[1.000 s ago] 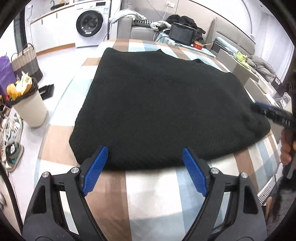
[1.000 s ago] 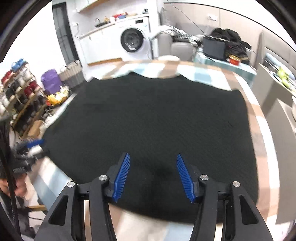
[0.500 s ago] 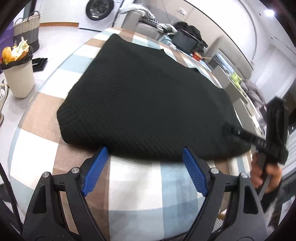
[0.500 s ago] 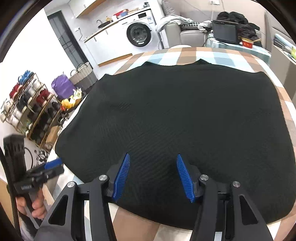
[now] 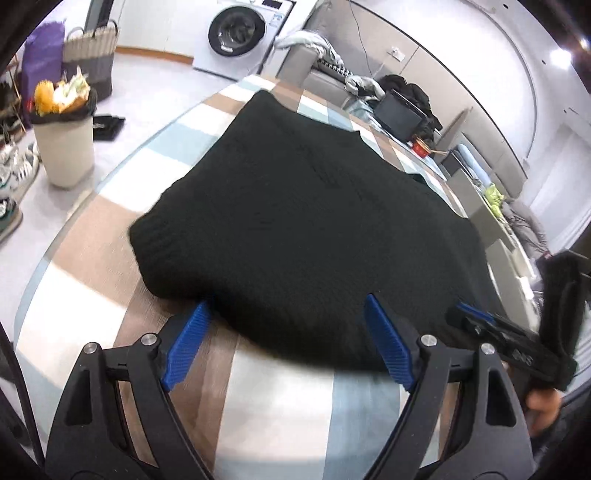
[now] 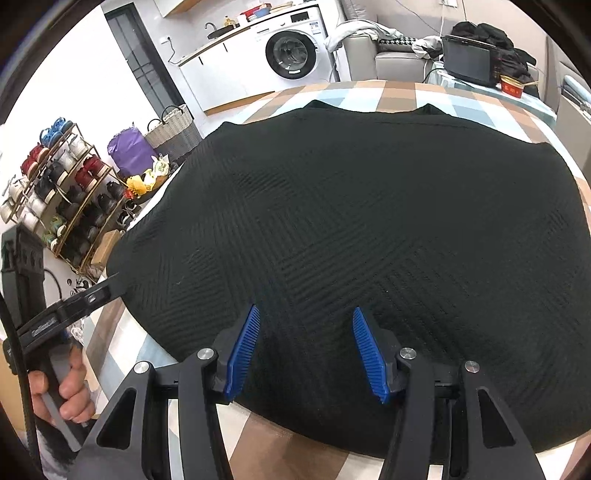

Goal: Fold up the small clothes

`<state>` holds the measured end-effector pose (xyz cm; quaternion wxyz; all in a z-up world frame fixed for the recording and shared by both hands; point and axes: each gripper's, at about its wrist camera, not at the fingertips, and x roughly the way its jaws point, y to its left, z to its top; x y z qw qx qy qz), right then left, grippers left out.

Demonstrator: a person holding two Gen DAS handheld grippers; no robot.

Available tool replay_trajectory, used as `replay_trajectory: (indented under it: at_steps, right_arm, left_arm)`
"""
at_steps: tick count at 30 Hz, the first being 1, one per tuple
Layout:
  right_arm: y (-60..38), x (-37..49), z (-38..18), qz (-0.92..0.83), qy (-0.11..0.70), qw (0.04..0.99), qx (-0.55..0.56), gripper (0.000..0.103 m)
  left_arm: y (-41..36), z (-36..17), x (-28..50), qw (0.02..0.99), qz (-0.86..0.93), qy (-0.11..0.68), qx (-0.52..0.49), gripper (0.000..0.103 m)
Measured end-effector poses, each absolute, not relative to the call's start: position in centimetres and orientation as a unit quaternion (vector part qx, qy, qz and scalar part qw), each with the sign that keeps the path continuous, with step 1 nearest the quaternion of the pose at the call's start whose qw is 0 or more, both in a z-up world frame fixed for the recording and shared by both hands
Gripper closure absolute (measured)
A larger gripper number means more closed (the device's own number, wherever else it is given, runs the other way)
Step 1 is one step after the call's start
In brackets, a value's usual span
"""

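Straight ahead past the fingers, a white washing machine (image 6: 291, 51) sits under a counter with a sink (image 6: 221, 33). Off to the left, a shoe rack (image 6: 55, 188), a woven basket (image 6: 171, 131), a full bin (image 5: 64, 144) on pale floor (image 5: 144, 88). Ahead and right, a grey sofa (image 6: 391, 55) heaped with clothes, bright ceiling lights (image 5: 563, 55) above.

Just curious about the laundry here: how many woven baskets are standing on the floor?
1. A grey woven basket with looped handles stands on the floor beside a purple bag, near the white cabinets. Others may be hidden by the table.
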<state>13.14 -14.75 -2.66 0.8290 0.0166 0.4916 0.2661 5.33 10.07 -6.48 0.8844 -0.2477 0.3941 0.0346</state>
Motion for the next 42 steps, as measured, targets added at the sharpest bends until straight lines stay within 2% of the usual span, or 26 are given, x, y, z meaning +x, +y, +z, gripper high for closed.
replay_trajectory:
  at_steps: [1, 2, 4, 5, 7, 13, 15, 17, 19, 23, 28, 30, 31, 32, 42]
  right_arm:
    - [-14.8, 13.1, -2.6, 0.266, 0.49, 0.83, 0.017, 0.049]
    - [-14.9, 13.1, -2.5, 0.266, 0.489, 0.831, 0.017, 0.049]
    - [-15.1, 13.2, -2.3, 0.261, 0.487, 0.833, 0.017, 0.048]
    - [-15.3, 13.2, -2.3, 0.259, 0.486, 0.834, 0.018, 0.047]
    - [-15.7, 13.4, -2.2, 0.256, 0.486, 0.835, 0.023, 0.047]
    - [-15.9, 13.3, -1.7, 0.262, 0.481, 0.836, 0.03, 0.047]
    - [-15.8, 13.2, -1.6, 0.267, 0.481, 0.835, 0.032, 0.047]
    - [-15.7, 13.1, -1.4, 0.267, 0.479, 0.835, 0.03, 0.047]
    - [-15.7, 13.1, -1.2, 0.271, 0.478, 0.835, 0.03, 0.047]
    - [-16.2, 13.5, -1.4, 0.268, 0.48, 0.835, 0.036, 0.046]
    - [-16.3, 13.5, -1.5, 0.266, 0.482, 0.834, 0.036, 0.046]
    - [-16.4, 13.4, -1.4, 0.266, 0.48, 0.835, 0.035, 0.046]
    - [-16.4, 13.4, -1.4, 0.267, 0.48, 0.835, 0.036, 0.046]
    - [-16.5, 13.5, -1.5, 0.266, 0.481, 0.835, 0.037, 0.046]
    - [-16.5, 13.5, -1.6, 0.261, 0.483, 0.835, 0.036, 0.046]
  left_arm:
    - [9.9, -6.6, 6.1, 0.886, 0.043, 0.39, -0.247, 0.03]
    - [9.9, -6.7, 6.6, 0.886, 0.05, 0.387, -0.249, 0.052]
    - [9.9, -7.2, 7.9, 0.882, 0.052, 0.394, -0.255, 0.082]
    - [9.9, -7.4, 8.5, 0.882, 0.052, 0.394, -0.254, 0.087]
    - [10.0, -7.2, 8.6, 0.888, 0.052, 0.383, -0.25, 0.09]
    - [10.8, -6.7, 5.7, 0.888, 0.047, 0.385, -0.248, 0.089]
    - [11.2, -6.9, 5.2, 0.882, 0.057, 0.392, -0.257, 0.08]
    - [11.5, -6.9, 4.8, 0.877, 0.081, 0.397, -0.257, 0.06]
    - [11.5, -6.7, 4.4, 0.882, 0.109, 0.386, -0.249, 0.047]
    - [10.8, -6.3, 4.2, 0.894, 0.126, 0.367, -0.226, 0.037]
    - [10.7, -7.3, 6.6, 0.888, 0.14, 0.378, -0.22, 0.037]
    - [11.0, -7.3, 7.1, 0.889, 0.134, 0.377, -0.224, 0.054]
    - [11.2, -7.4, 8.1, 0.888, 0.129, 0.379, -0.227, 0.075]
    - [11.2, -7.5, 8.6, 0.889, 0.123, 0.378, -0.229, 0.08]
    - [12.8, -5.7, 6.4, 0.91, 0.115, 0.34, -0.209, 0.082]
